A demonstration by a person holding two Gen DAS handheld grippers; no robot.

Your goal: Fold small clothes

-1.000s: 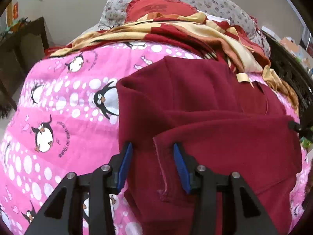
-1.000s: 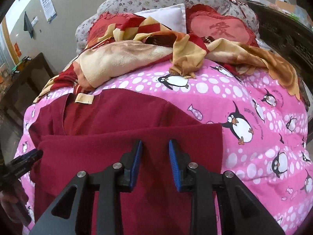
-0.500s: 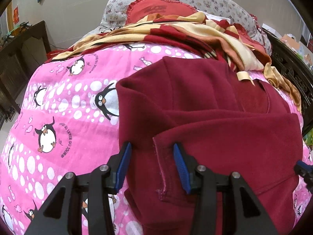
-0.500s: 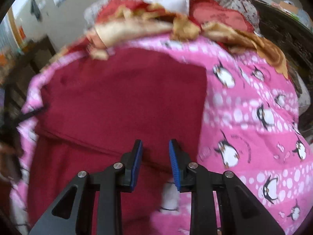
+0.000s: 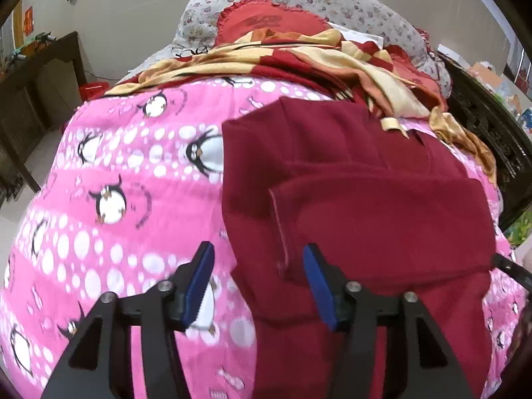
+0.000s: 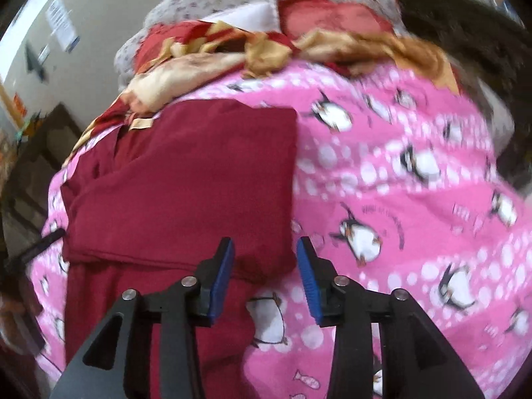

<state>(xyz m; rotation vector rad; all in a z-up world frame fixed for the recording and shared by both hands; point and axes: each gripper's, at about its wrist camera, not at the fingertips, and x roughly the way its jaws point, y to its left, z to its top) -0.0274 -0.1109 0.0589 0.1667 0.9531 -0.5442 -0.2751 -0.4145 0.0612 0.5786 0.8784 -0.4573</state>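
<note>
On the penguin bedspread (image 5: 126, 232), both tongs (image 5: 256, 282) (image 6: 264, 276) are opening, letting go of the red garment (image 5: 365, 206), its fold now laid flat.

Even, soft indoor light, no hard shadows or glare. Strong fisheye bulge, dark vignette in all corners. Left wrist view mostly sharp, slight smear on the pink penguin blanket (image 5: 126, 199) near the bottom. Right wrist view motion-blurred throughout, worst at right edge; far pillows (image 6: 232, 3) probably unreadable.
</note>
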